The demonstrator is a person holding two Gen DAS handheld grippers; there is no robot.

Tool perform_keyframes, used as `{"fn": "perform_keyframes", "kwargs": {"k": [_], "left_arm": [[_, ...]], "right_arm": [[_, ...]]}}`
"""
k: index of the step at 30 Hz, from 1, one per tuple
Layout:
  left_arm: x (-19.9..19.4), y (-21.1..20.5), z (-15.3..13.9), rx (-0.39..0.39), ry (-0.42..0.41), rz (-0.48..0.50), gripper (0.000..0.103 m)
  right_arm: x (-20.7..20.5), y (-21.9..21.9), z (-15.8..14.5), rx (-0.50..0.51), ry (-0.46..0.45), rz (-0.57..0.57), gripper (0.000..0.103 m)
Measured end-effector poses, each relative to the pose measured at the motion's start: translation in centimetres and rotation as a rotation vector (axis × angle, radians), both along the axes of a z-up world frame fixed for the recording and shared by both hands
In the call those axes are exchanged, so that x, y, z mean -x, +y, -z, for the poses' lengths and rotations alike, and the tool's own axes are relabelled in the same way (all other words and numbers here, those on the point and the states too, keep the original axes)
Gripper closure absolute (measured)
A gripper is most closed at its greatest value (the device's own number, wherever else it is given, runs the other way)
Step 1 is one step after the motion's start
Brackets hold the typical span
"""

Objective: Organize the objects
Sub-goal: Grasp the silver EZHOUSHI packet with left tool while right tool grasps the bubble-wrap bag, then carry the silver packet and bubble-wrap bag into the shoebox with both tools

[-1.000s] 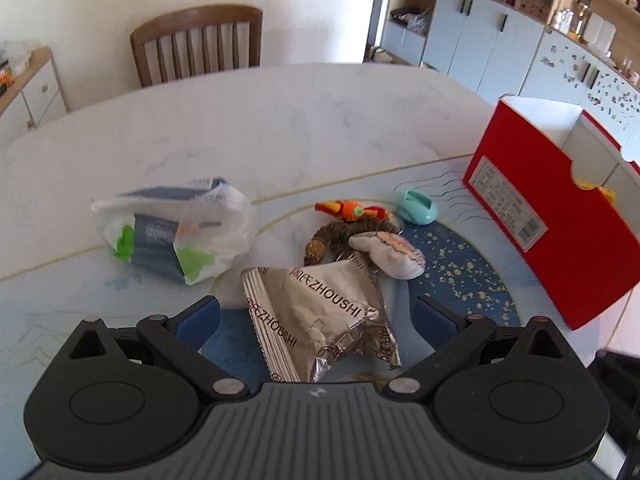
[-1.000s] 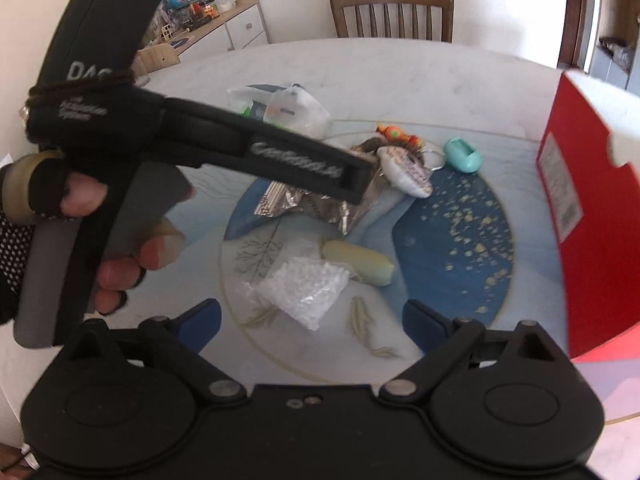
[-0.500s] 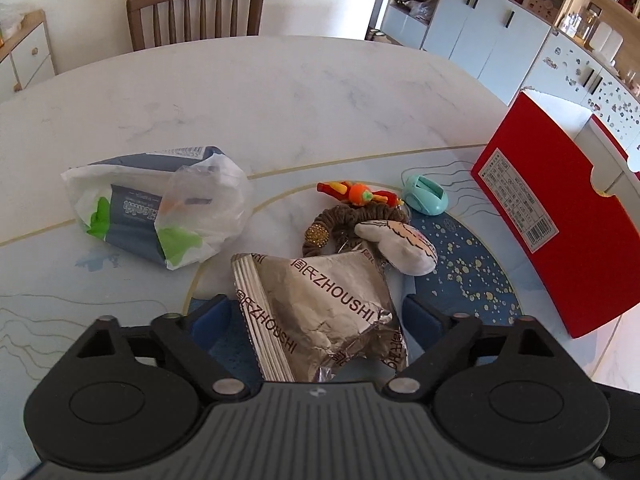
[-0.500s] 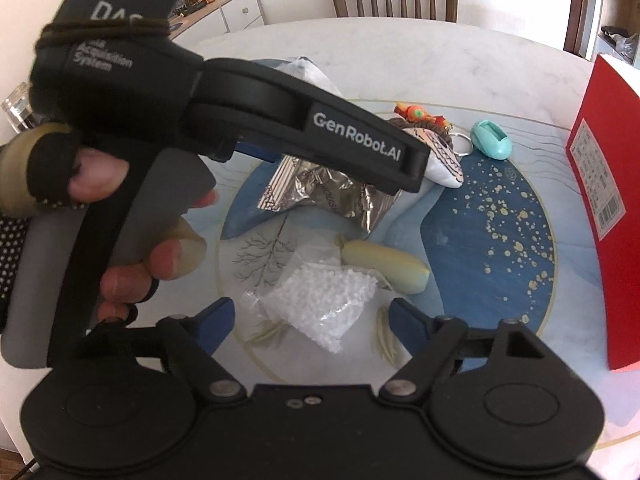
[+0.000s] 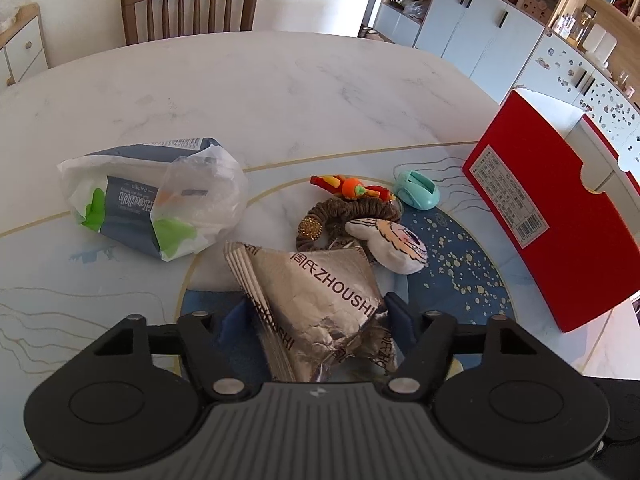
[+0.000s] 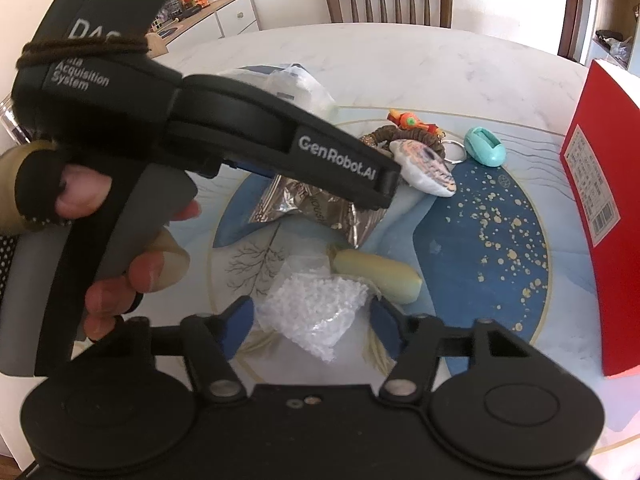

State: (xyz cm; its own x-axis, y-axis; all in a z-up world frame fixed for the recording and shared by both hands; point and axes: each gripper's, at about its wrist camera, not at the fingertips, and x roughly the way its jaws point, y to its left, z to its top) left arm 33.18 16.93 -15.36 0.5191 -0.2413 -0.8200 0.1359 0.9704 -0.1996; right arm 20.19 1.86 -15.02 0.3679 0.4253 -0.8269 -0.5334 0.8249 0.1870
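Observation:
A crumpled silver snack bag (image 5: 320, 296) lies on the blue-patterned table between the jaws of my left gripper (image 5: 318, 314). The jaws are closing and the blue pads stand close against the bag's two sides. In the right wrist view a small clear bag of white beads (image 6: 316, 312) sits between the jaws of my right gripper (image 6: 310, 316). These jaws are closing too, with slim gaps still showing. A pale yellow oblong piece (image 6: 376, 276) lies just right of the bead bag.
A tissue pack in a plastic bag (image 5: 148, 204) lies at the left. Behind the snack bag are a brown hair tie (image 5: 344, 216), an orange toy (image 5: 348, 188), a white plush charm (image 5: 392, 246) and a teal holder (image 5: 416, 194). A red box (image 5: 560, 232) stands at the right.
Both grippers' jaws have narrowed around their bags. The left gripper has tilted a little further over the snack bag. Nothing on the table has shifted.

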Motion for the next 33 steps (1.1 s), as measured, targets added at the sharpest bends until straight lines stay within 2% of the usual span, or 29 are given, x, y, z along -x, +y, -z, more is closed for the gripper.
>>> {"fn": "perform_keyframes", "kwargs": {"k": [4, 6, 8, 15, 25, 33], "left_arm": [[0.3, 0.3, -0.1, 0.018, 0.005, -0.01, 0.041], [0.6, 0.4, -0.2, 0.019, 0.001, -0.011, 0.045], [0.8, 0.3, -0.3, 0.012, -0.003, -0.012, 0.049], [1.4, 0.2, -0.7, 0.004, -0.007, -0.018, 0.052], [3.3, 0.0, -1.9, 0.005, -0.015, -0.025, 0.054], [5.6, -0.5, -4.0, 0.018, -0.033, -0.028, 0.054]], "right_arm": [[0.4, 0.1, -0.2, 0.017, -0.002, -0.018, 0.053], [0.5, 0.0, -0.3, 0.026, 0.002, -0.022, 0.06], [0.5, -0.4, -0.4, 0.017, 0.012, -0.018, 0.064], [1.8, -2.3, -0.6, -0.018, 0.032, 0.002, 0.072], [1.2, -5.0, -1.6, -0.052, 0.017, 0.022, 0.077], [1.6, -7.8, -4.0, -0.094, -0.019, 0.039, 0.078]]}}
